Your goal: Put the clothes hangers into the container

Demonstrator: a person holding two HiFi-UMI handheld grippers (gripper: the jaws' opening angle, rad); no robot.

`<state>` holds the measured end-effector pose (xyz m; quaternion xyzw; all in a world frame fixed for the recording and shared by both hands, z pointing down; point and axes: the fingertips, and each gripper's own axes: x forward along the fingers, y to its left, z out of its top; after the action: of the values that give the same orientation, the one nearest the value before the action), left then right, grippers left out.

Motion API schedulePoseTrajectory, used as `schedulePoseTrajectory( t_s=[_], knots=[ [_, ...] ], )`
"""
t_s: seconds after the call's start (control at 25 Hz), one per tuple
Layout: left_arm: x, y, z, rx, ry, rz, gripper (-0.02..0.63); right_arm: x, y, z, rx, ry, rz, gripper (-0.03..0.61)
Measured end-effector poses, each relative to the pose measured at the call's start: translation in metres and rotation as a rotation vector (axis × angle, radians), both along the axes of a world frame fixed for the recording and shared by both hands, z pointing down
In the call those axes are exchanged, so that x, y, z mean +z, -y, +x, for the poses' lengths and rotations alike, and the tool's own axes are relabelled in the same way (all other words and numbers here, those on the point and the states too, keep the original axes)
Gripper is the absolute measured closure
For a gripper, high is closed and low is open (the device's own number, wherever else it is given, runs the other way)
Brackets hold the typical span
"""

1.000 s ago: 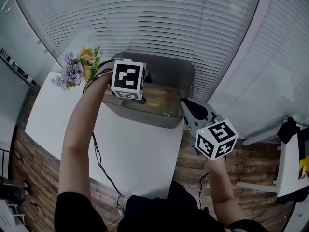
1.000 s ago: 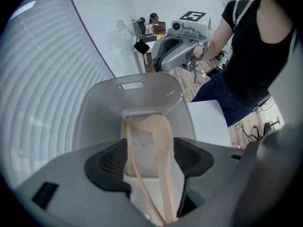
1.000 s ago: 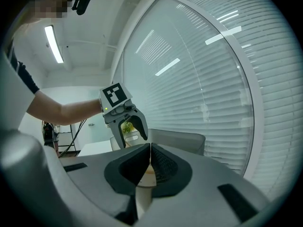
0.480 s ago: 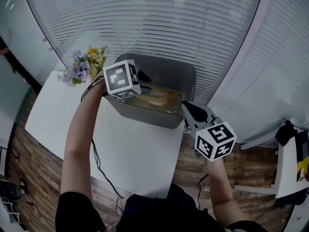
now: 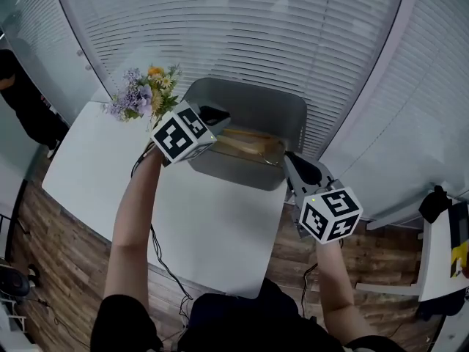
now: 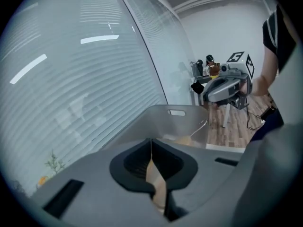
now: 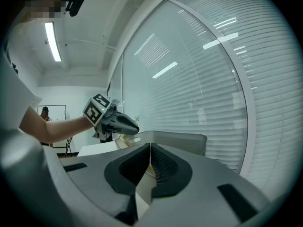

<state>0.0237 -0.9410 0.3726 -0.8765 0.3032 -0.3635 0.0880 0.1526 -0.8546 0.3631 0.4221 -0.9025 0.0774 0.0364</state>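
Left gripper (image 5: pixel 214 114) grey, its marker cube (image 5: pixel 181 133) white; sleeve (image 5: pixel 117 323) seemingly black.

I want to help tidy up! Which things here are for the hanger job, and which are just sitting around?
For the job:
grey container
wooden hangers lying inside it
left gripper, jaws have just been closing, nothing between them
right gripper, jaws shut, empty

Just sitting around:
flowers beside the container
white table underneath

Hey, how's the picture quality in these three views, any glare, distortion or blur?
Head view: evenly lit and sharp, but the fisheye bows the blinds into arcs. Left gripper view: ceiling-light reflections streak the glass wall, dark round vignette. Right gripper view: same streaks, mosaic patch top left.
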Motion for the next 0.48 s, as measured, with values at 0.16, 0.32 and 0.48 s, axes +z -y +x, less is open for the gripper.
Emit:
schedulePoseTrajectory(
  t_s=[0.16, 0.32, 0.48],
  knots=[
    [-0.019, -0.014, -0.018, -0.104, -0.048, 0.080, 0.603, -0.015, -0.014, -0.004, 0.022, 0.023, 0.018, 0.549],
    [-0.031, -0.032, -0.028, -0.159, -0.165, 0.117, 0.604, -0.019, -0.027, -0.010, 0.037, 0.035, 0.028, 0.549],
    [-0.042, -0.064, -0.035, -0.207, -0.282, 0.158, 0.604, -0.025, -0.047, -0.015, 0.051, 0.064, 0.039, 0.549]
  ],
)
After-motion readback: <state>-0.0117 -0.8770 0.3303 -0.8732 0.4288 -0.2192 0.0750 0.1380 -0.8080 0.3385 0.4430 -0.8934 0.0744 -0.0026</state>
